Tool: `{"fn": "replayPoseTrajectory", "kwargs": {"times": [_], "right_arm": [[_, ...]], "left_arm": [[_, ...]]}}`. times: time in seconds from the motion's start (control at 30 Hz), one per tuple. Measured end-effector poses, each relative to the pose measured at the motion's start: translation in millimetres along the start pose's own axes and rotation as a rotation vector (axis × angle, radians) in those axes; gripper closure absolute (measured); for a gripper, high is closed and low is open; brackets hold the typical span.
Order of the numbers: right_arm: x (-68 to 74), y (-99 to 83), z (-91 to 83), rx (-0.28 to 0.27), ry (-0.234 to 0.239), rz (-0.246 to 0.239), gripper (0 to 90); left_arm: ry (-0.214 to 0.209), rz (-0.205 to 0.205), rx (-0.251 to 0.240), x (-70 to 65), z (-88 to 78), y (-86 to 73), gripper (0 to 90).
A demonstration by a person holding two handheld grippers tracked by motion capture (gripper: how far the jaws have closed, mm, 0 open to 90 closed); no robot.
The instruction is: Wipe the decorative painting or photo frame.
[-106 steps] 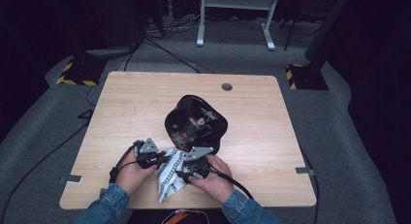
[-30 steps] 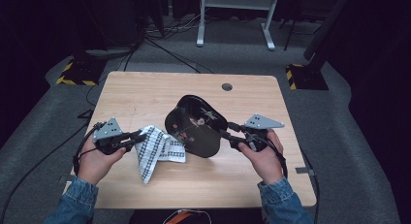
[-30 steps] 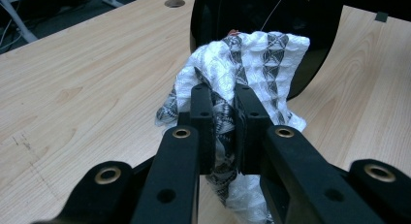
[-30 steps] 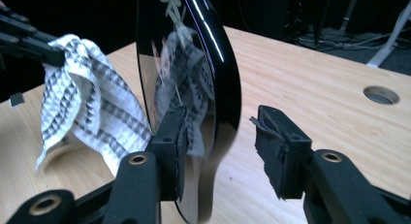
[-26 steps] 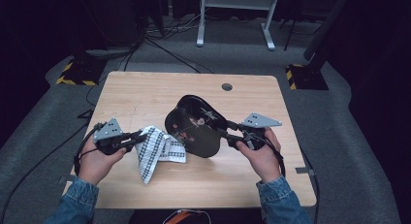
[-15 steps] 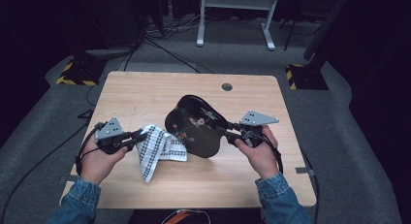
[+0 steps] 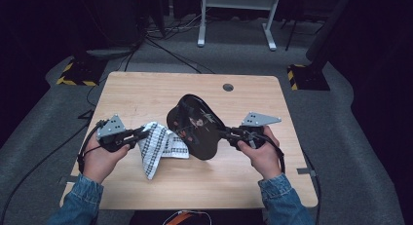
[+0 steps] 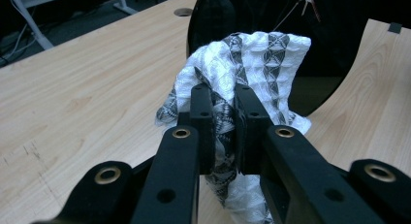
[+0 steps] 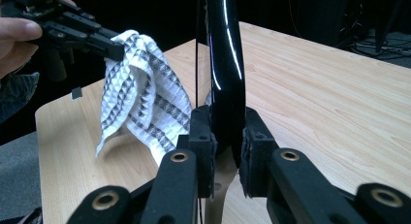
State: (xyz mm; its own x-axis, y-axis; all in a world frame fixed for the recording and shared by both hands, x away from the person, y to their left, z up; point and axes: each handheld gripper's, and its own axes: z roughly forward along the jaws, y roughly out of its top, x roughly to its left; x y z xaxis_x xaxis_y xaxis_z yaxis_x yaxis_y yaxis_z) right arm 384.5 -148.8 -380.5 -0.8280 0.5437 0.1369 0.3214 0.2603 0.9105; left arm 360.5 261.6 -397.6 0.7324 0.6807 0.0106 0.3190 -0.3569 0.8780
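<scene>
A glossy black plate (image 7: 195, 125) with a small printed motif stands tilted on its edge at the middle of the wooden table (image 7: 146, 93). My right gripper (image 7: 225, 133) reaches in from the right. Its jaws have just been closing, and their pads now press on both sides of the plate's rim (image 9: 225, 49), as the right gripper view (image 9: 227, 132) shows. My left gripper (image 7: 143, 133) is shut on a white cloth (image 7: 158, 147) with a black triangle pattern. The cloth (image 8: 257, 54) bunches between the jaws (image 8: 224, 107) and hangs to the table against the plate's left face (image 8: 334, 35).
A round cable hole (image 7: 228, 87) sits near the table's far edge. Cables trail from both grippers off the front corners. Beyond the table are a white desk frame (image 7: 234, 20) and yellow-black striped floor bases (image 7: 78, 74).
Both hands, once together at the cloth near the front edge, have moved apart. The left one carried the cloth leftward; the right one went to the plate's right rim and closed on it.
</scene>
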Motion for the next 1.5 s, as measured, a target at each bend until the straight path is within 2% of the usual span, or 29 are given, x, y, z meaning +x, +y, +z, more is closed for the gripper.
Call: {"fn": "replayPoseTrajectory", "kwargs": {"times": [0.13,0.23,0.27,0.4,0.77,1.0,1.5], "right_arm": [[-0.2,-0.4,0.1,-0.004,0.002,0.004,78.8],[-0.2,-0.3,0.1,-0.004,0.002,0.005,78.8],[-0.2,-0.3,0.2,-0.004,0.002,0.004,78.8],[-0.4,-0.6,0.1,-0.005,0.003,0.006,78.8],[2.3,-1.1,0.6,-0.006,0.003,0.004,78.8],[5.2,-1.1,2.5,-0.006,0.024,-0.005,78.8],[5.9,-0.9,2.0,0.003,0.026,0.006,79.0]], "left_arm": [[0.028,0.019,-0.003,0.4,6.1,10.3,80.9],[0.070,0.070,0.018,-1.1,15.2,24.9,81.0],[0.070,0.070,0.018,-1.1,15.2,24.9,80.9],[0.097,0.094,0.018,-1.8,25.3,41.5,81.0],[0.118,0.091,-0.001,-8.0,45.8,56.6,81.0],[0.120,0.111,-0.013,-15.0,56.8,67.9,81.0],[0.105,0.135,-0.057,-28.3,57.2,83.8,81.0]]}}
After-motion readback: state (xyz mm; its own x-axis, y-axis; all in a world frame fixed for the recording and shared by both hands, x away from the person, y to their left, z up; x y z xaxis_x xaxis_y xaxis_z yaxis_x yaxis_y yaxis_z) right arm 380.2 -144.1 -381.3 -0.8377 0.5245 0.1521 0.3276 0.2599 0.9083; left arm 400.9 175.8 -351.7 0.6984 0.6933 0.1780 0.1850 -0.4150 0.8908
